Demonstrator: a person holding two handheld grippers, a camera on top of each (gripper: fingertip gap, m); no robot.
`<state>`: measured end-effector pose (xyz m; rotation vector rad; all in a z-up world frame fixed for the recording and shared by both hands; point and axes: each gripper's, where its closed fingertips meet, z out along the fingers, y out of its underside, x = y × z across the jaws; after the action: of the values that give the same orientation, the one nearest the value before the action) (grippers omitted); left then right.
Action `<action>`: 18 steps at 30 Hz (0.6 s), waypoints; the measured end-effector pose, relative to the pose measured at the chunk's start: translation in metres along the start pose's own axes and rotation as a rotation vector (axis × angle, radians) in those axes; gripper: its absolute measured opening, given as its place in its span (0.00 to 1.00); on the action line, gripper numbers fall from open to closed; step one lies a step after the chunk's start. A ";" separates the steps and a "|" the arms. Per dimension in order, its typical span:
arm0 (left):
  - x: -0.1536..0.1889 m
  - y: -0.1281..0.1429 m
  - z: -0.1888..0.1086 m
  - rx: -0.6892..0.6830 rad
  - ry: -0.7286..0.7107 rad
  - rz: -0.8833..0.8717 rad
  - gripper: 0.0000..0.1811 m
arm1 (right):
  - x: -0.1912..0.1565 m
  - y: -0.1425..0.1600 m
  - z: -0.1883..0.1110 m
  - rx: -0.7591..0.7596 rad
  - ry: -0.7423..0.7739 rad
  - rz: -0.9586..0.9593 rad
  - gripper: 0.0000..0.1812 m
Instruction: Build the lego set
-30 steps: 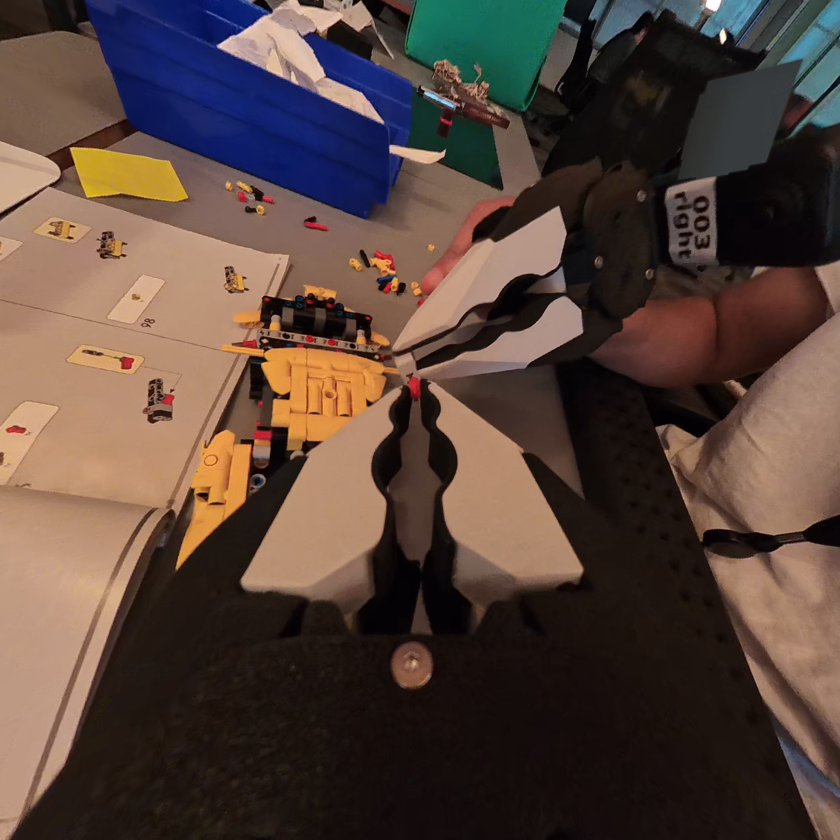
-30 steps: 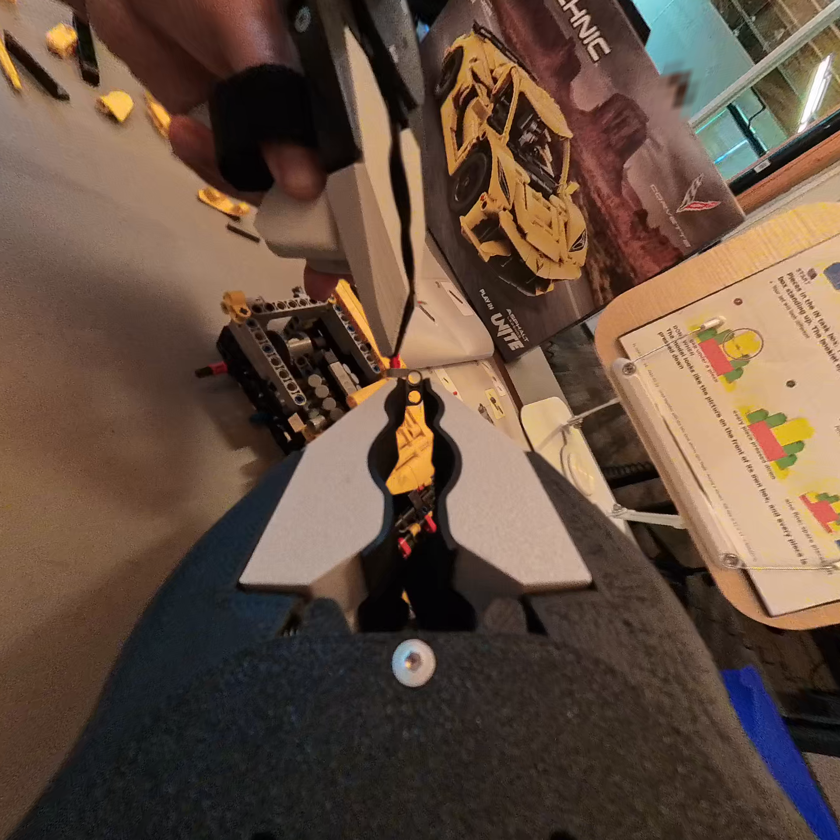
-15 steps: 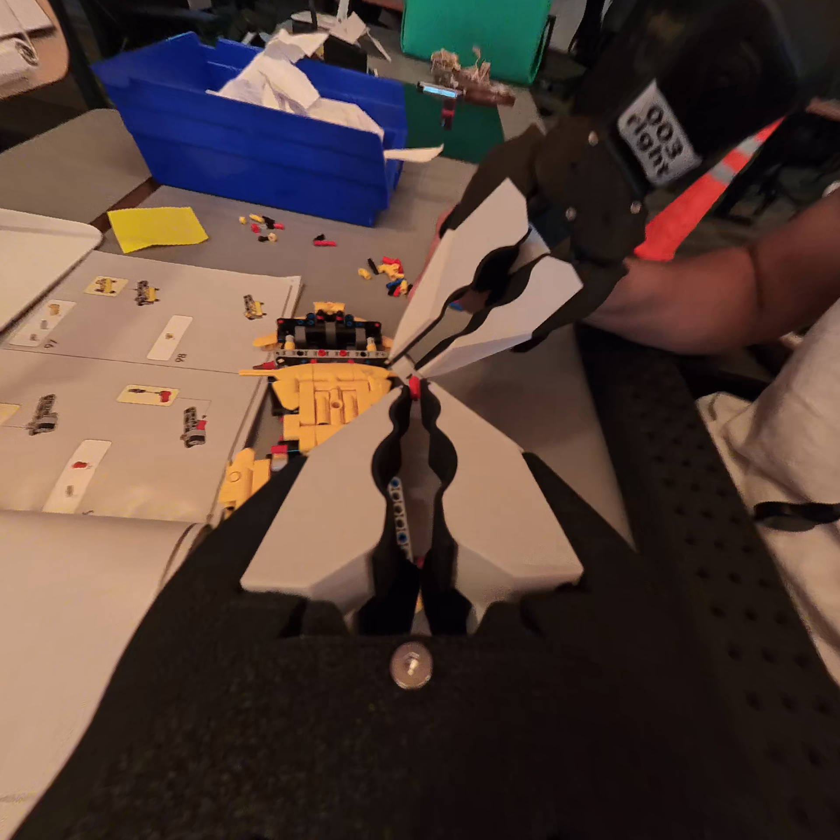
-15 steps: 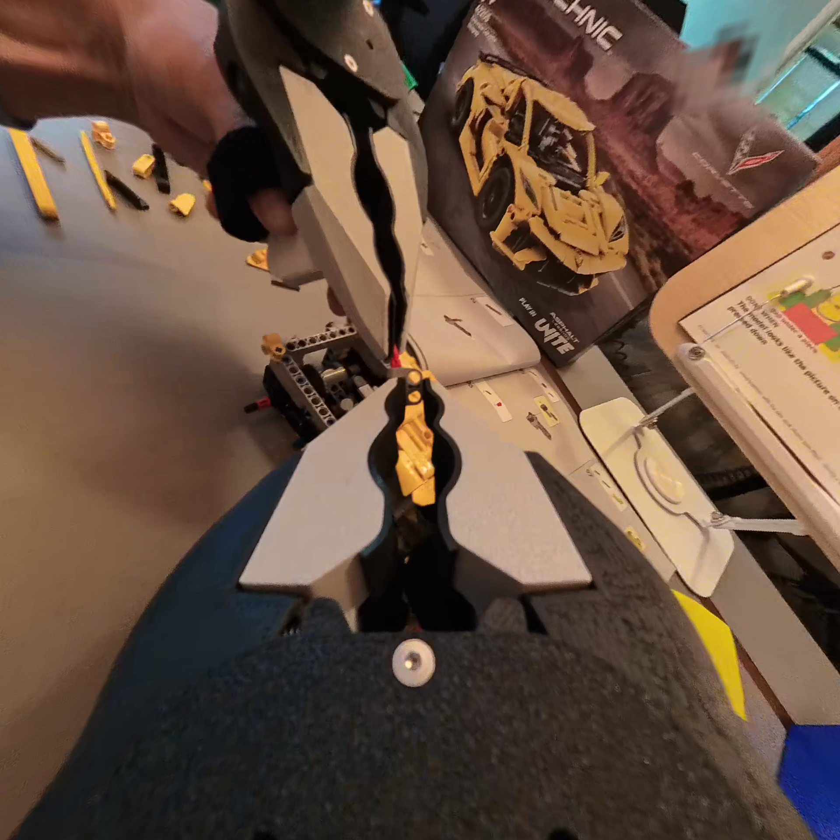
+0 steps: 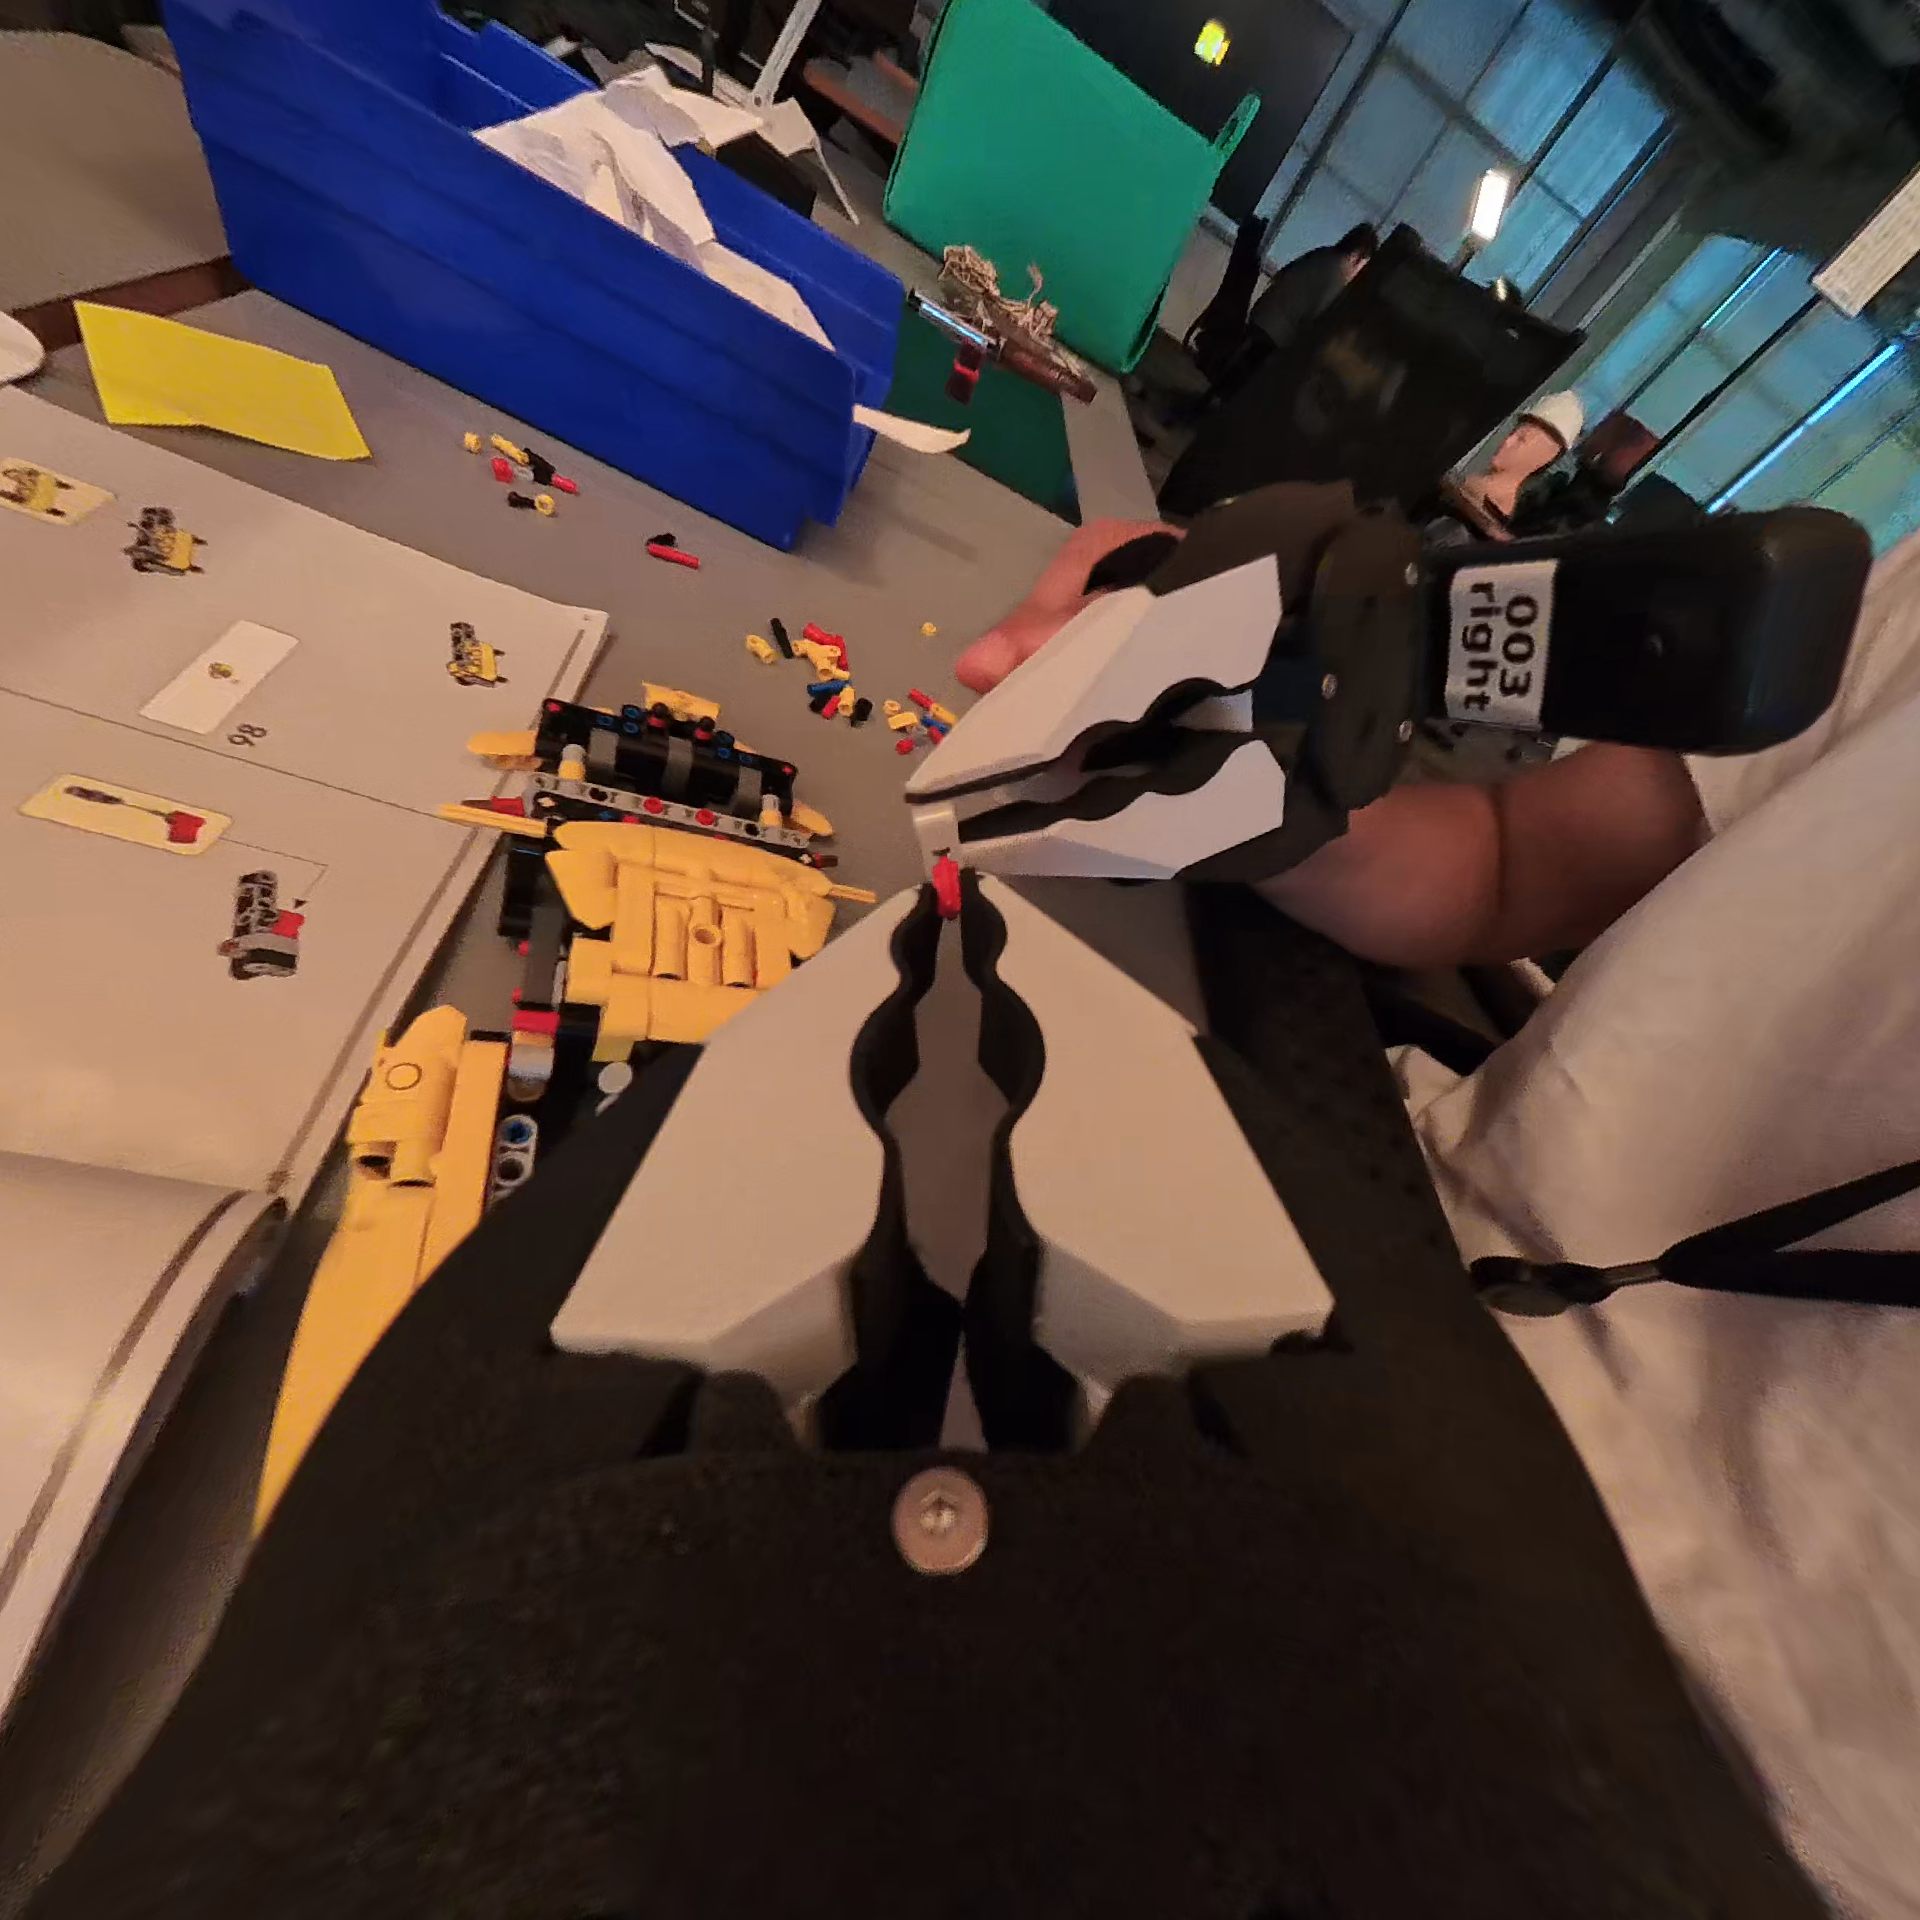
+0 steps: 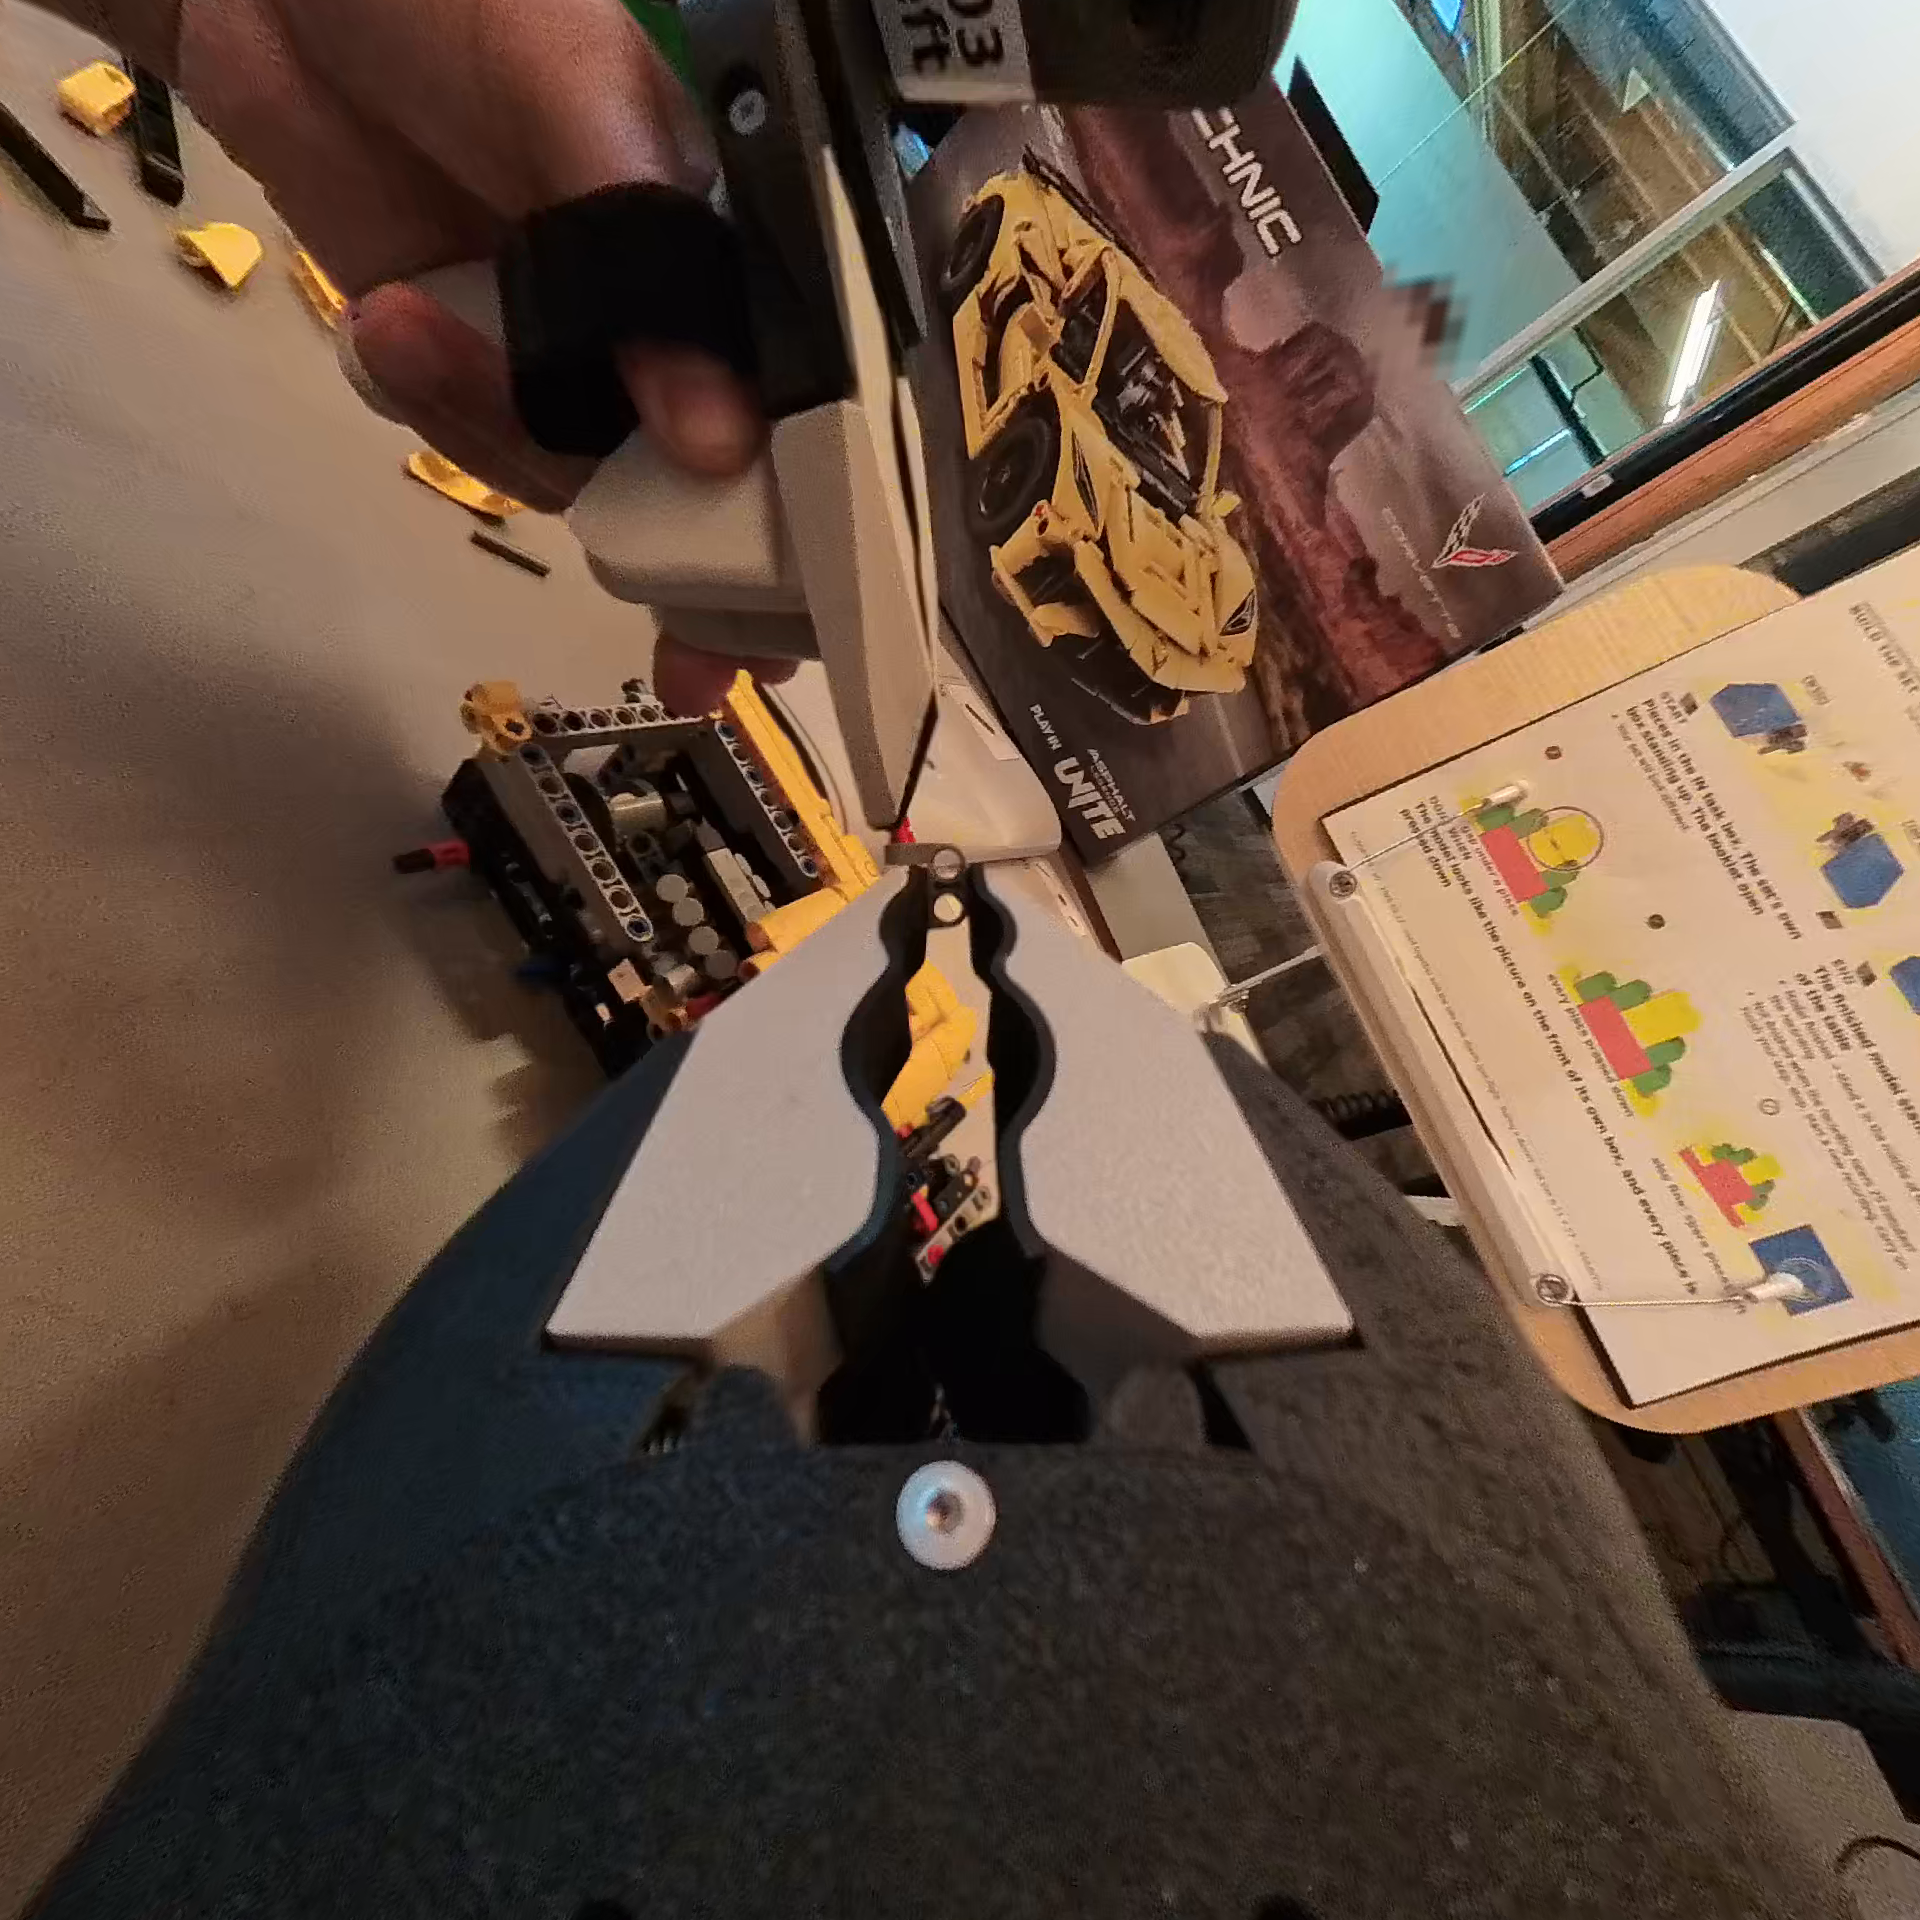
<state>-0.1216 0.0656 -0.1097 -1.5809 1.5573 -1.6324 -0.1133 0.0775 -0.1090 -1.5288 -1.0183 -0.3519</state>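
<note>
My left gripper (image 5: 948, 883) is shut on a small red pin (image 5: 944, 902) and holds it above the table. My right gripper (image 5: 933, 823) comes in from the right, shut on a small grey beam (image 5: 932, 834) with holes. The two grippers meet tip to tip, with the pin's end against the beam. In the right wrist view the grey beam (image 6: 940, 862) sits across my right gripper's tips (image 6: 945, 885), and the left gripper (image 6: 902, 816) hangs from above with the red pin (image 6: 906, 831). The half-built yellow and black car model (image 5: 675, 894) lies on the table below and to the left (image 6: 644, 862).
An open instruction booklet (image 5: 208, 894) lies left of the model. Loose small pieces (image 5: 842, 686) are scattered behind it. A blue bin (image 5: 499, 260) with papers and a yellow sheet (image 5: 208, 384) stand farther back. The set's box (image 6: 1195, 468) and a wooden board (image 6: 1558, 1382) are at the right. The grippers are tip to tip, or close to it.
Both grippers stay shut and tip to tip. The right gripper has swung from steeply raised to nearly level, and both hands have shifted slightly over the model.
</note>
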 end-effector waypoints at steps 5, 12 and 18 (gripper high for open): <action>0.002 0.013 0.000 -0.093 -0.056 0.143 0.02 | -0.012 0.001 0.001 0.002 -0.086 0.038 0.04; 0.014 0.036 -0.003 -0.221 0.015 0.205 0.02 | -0.037 -0.003 -0.004 0.044 -0.282 0.074 0.03; 0.015 0.052 -0.003 -0.307 0.036 0.206 0.01 | -0.051 -0.001 -0.003 0.009 -0.332 0.022 0.03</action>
<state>-0.1490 0.0380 -0.1469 -1.4797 1.9941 -1.3684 -0.1421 0.0540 -0.1442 -1.6221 -1.2570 -0.0776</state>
